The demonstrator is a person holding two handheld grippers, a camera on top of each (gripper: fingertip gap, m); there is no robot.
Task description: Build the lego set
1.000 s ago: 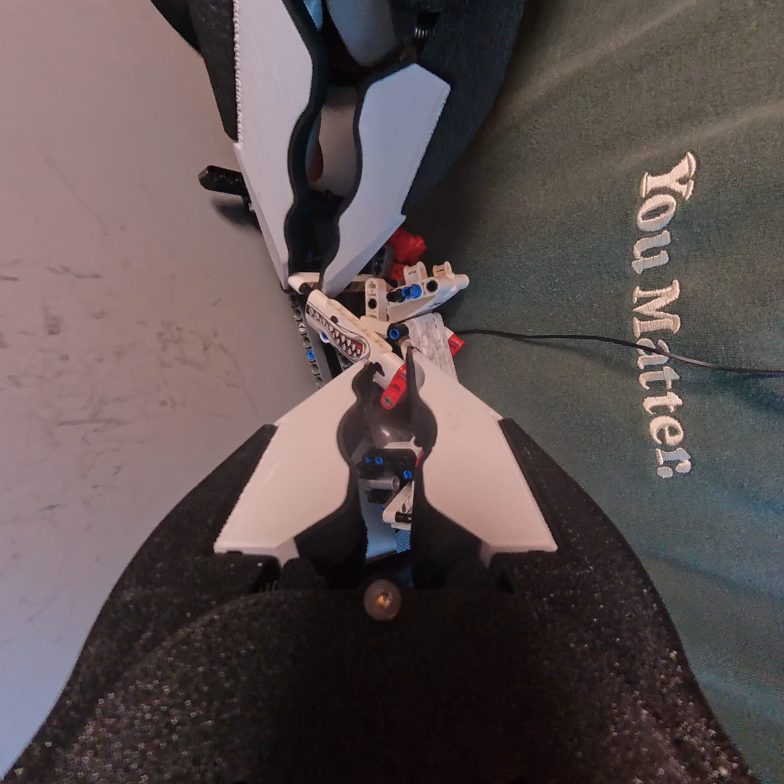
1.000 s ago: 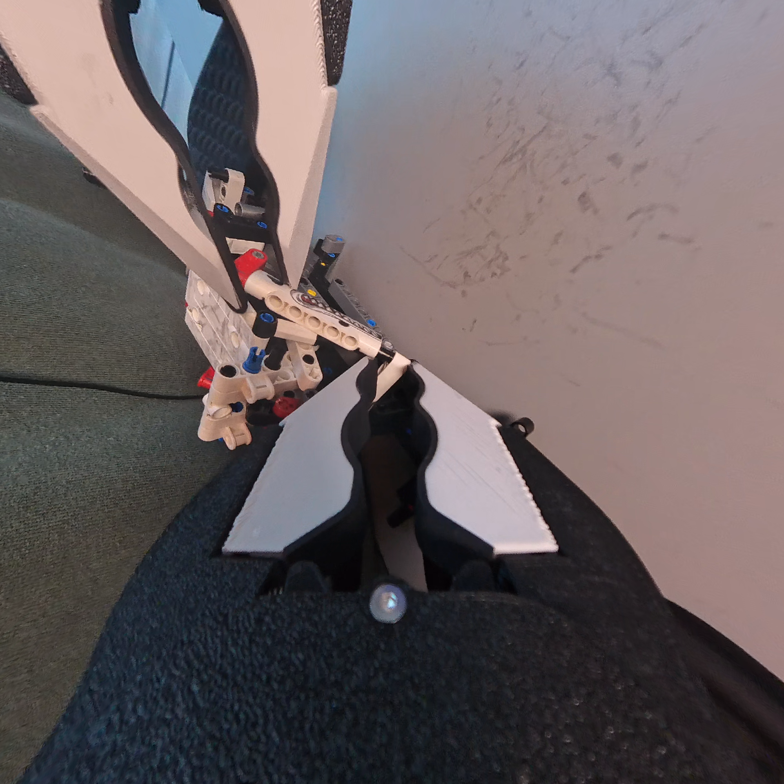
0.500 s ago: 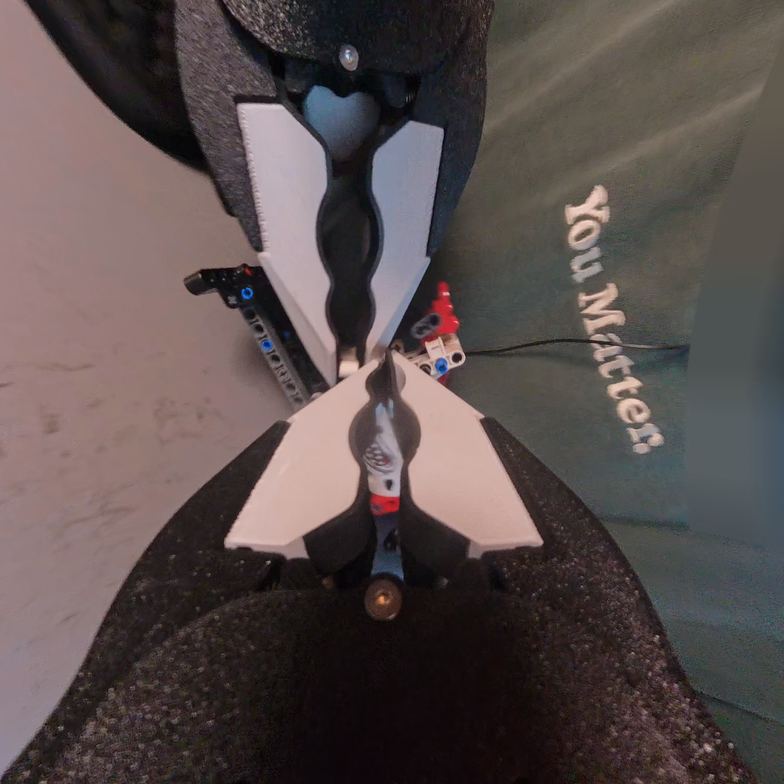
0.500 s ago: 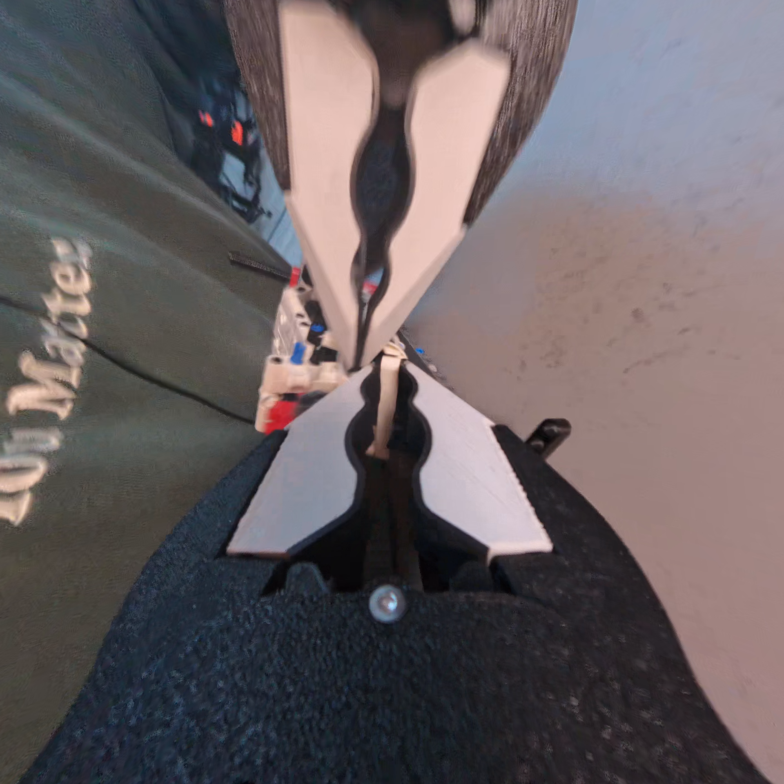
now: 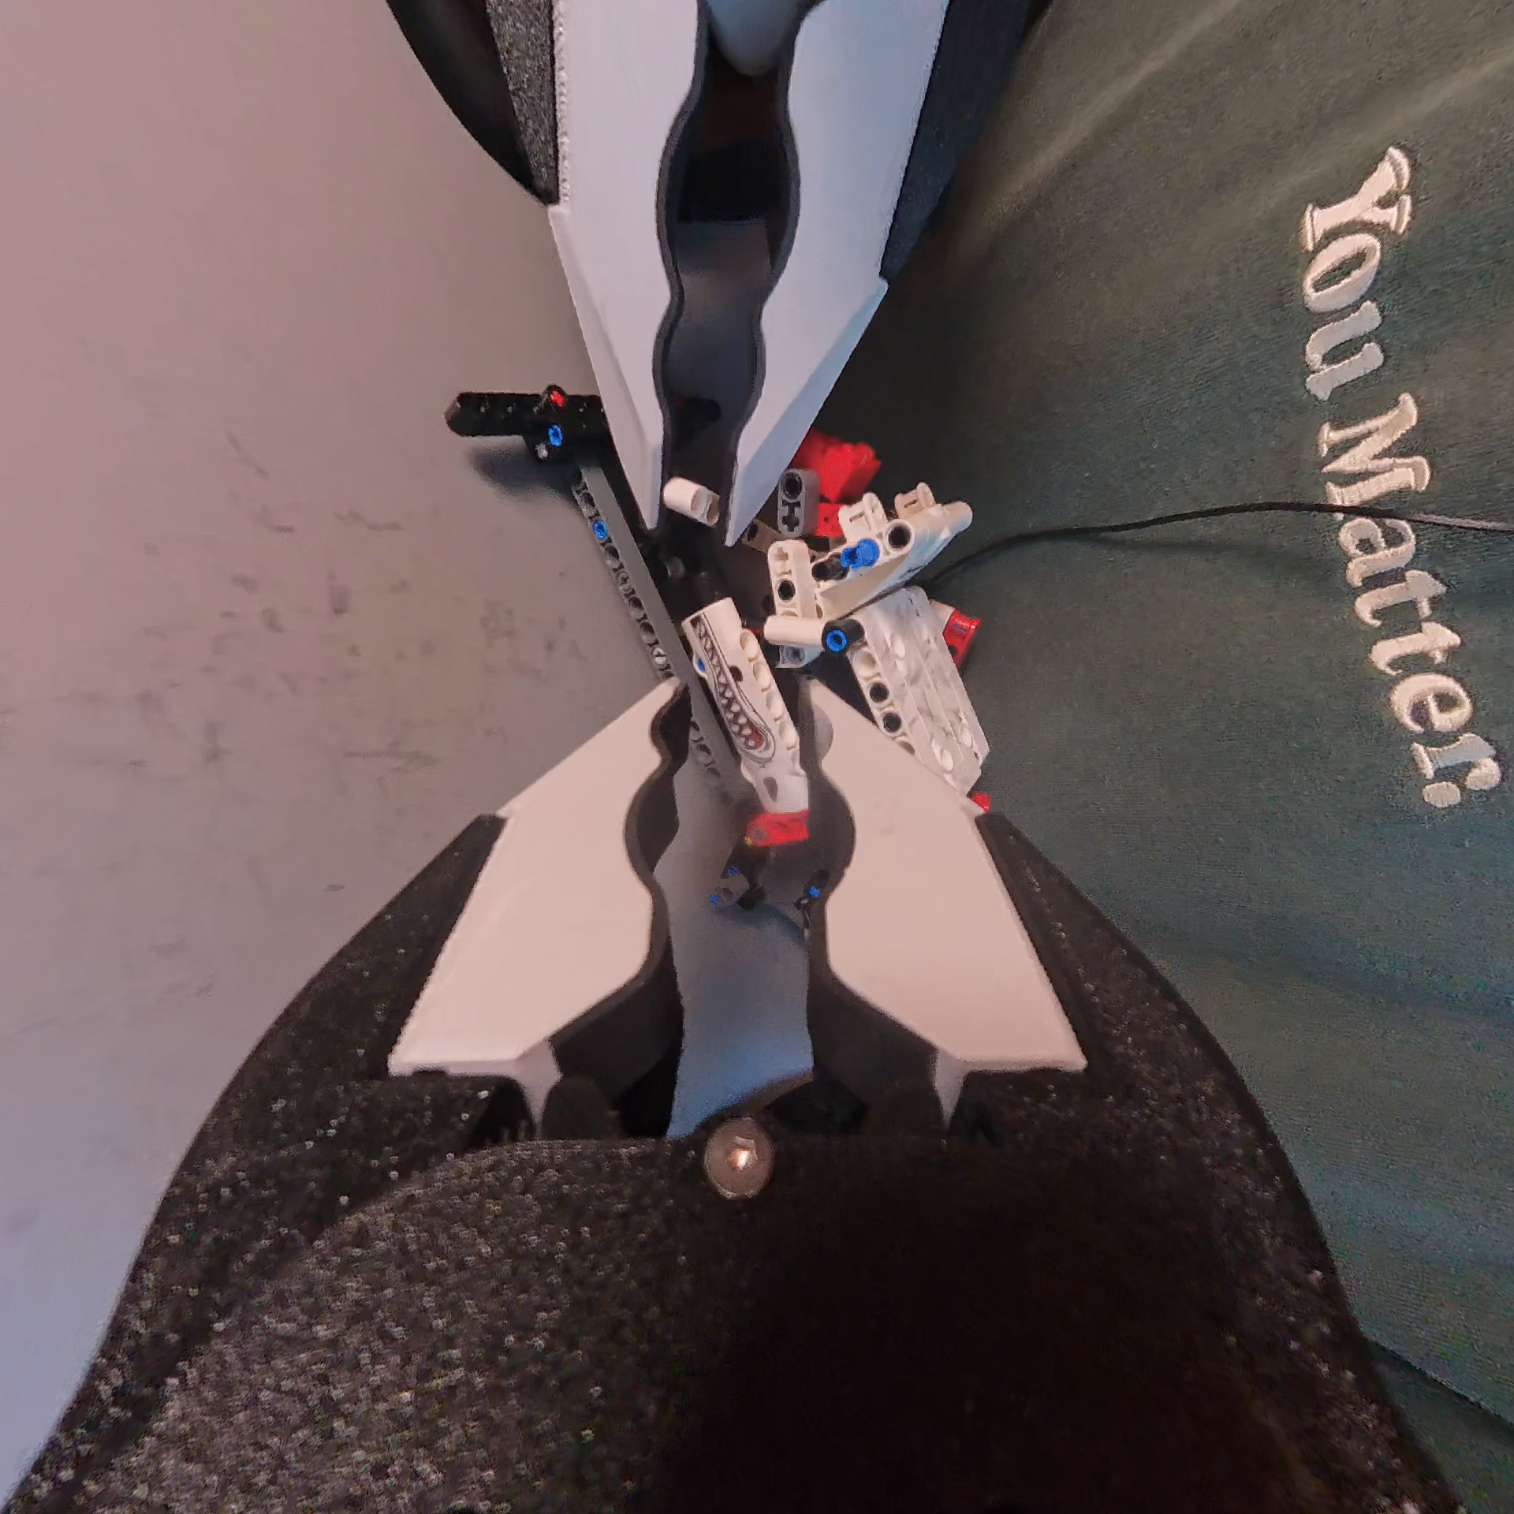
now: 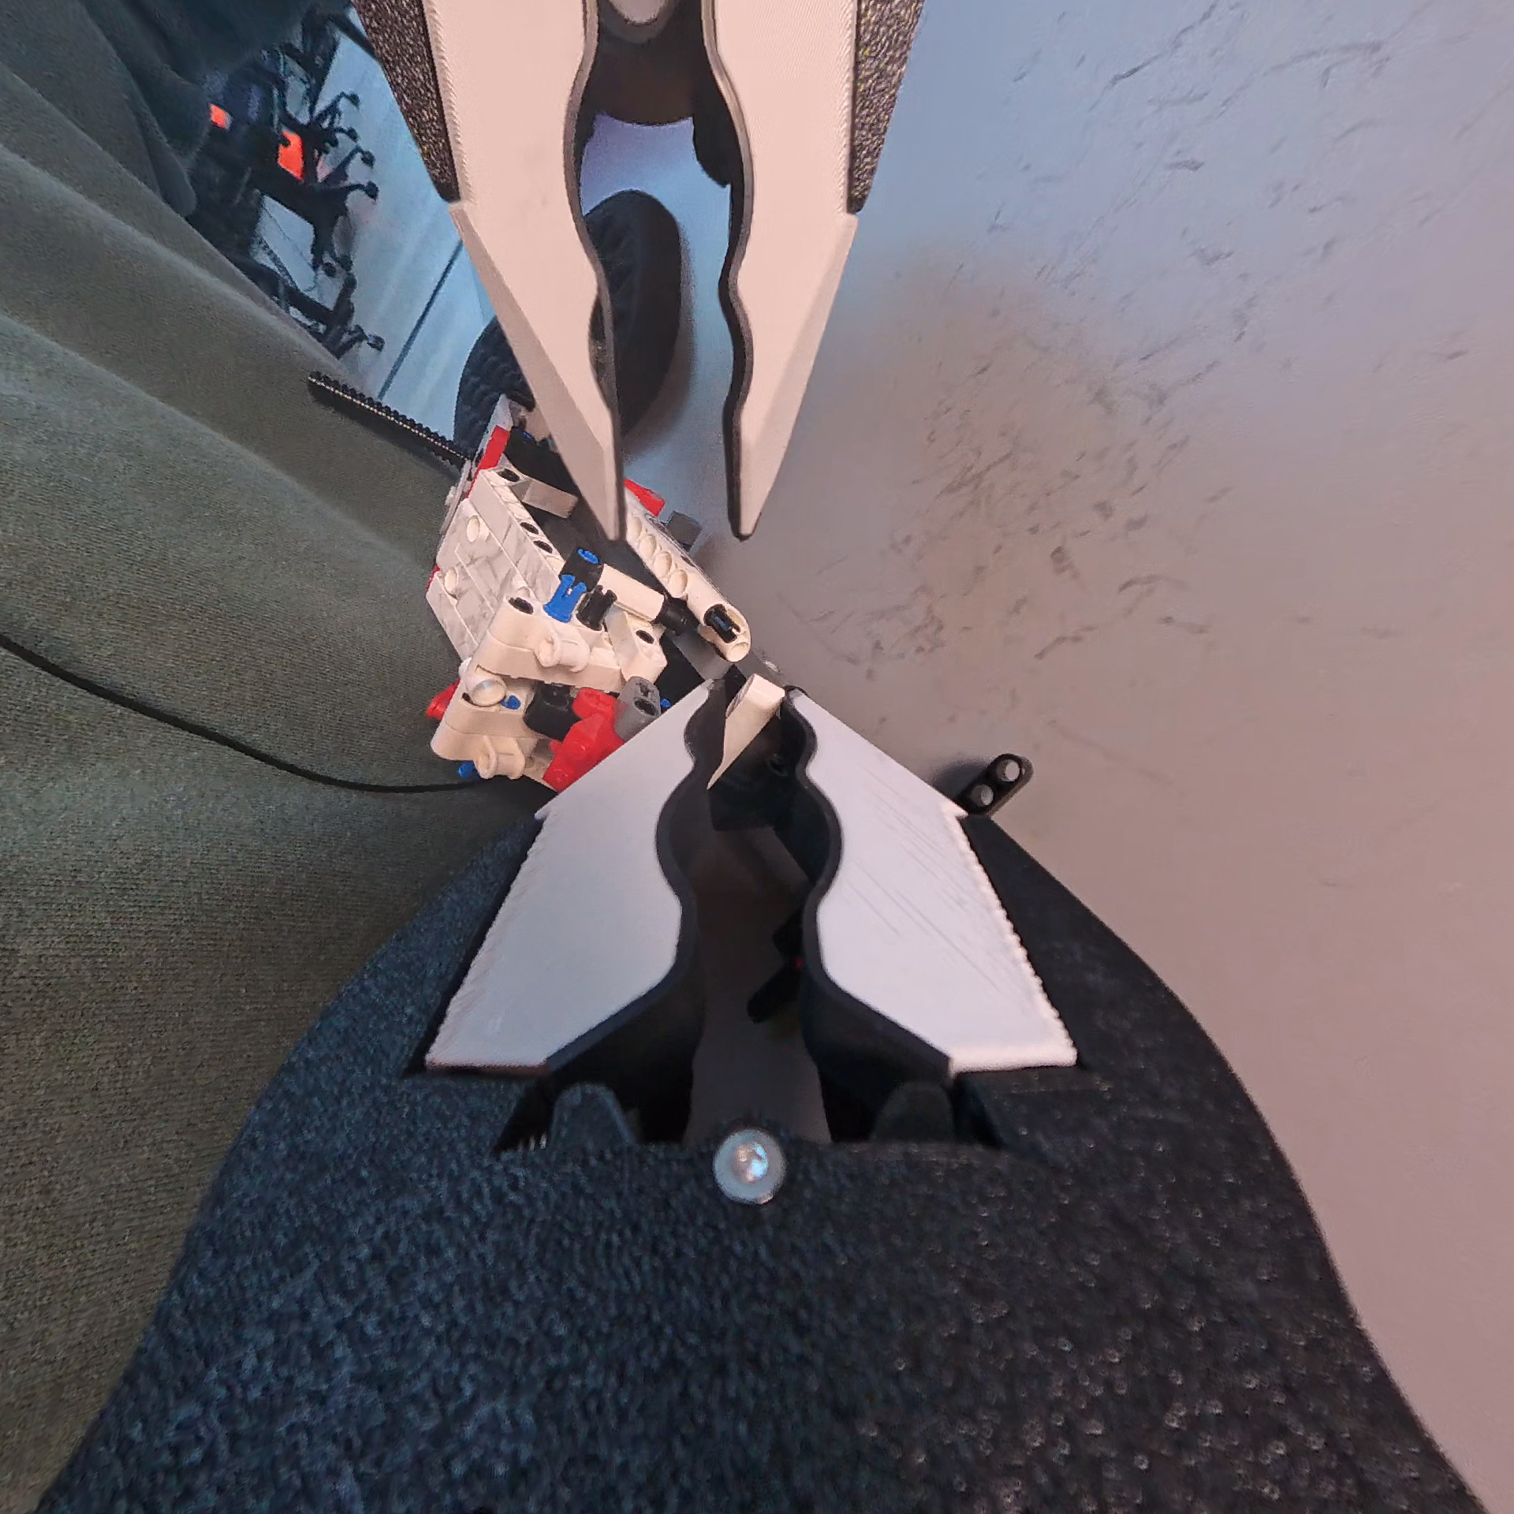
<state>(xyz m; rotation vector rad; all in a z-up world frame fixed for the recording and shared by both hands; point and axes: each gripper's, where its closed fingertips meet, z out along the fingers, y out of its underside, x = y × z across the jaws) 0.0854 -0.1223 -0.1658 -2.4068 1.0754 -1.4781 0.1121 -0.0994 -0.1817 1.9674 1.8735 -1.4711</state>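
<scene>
The half-built white, black and red lego model [image 5: 827, 647] lies at the near edge of the pale scuffed table [image 5: 246, 573], against the person's green sweatshirt [image 5: 1147, 737], with both grippers meeting over it tip to tip. The left gripper [image 5: 741, 696] is spread, its fingers straddling the white toothed beam [image 5: 750, 713], whose long axis runs straight out between them towards the right gripper [image 6: 747, 696]. That one pinches a small white tube-shaped piece [image 6: 750, 709] just beside the model's near end, so I judge it nearer to the joint and the left should only steady
</scene>
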